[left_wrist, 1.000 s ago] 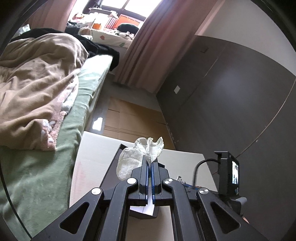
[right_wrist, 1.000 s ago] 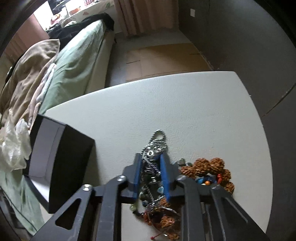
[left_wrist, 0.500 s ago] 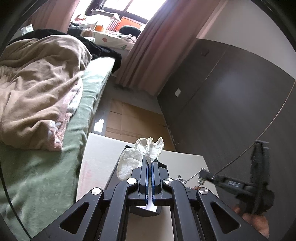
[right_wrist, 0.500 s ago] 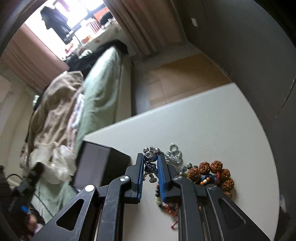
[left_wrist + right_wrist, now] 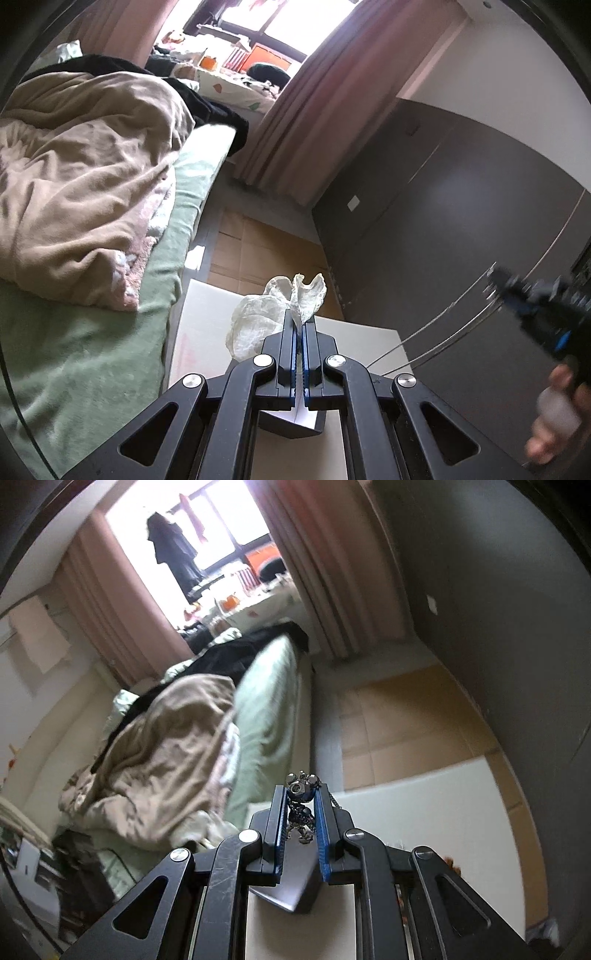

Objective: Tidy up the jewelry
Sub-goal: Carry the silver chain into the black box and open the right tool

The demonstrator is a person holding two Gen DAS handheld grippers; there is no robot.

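Pinching a crumpled, filmy plastic bag (image 5: pixel 277 317), the left tongs (image 5: pixel 300 325) are pressed nearly together above a dark box (image 5: pixel 291 421) on the white table (image 5: pixel 199 314). The right tongs (image 5: pixel 301 805), narrowly parted, clamp a knobbly metal necklace (image 5: pixel 303 790) over the box, chain dangling. Beyond the table's far edge lies a bed (image 5: pixel 74 362) with rumpled tan blanket (image 5: pixel 85 177).

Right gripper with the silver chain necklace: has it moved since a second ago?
Yes. The right gripper, shut on the silver chain necklace, has lifted up off the white table toward the black box.
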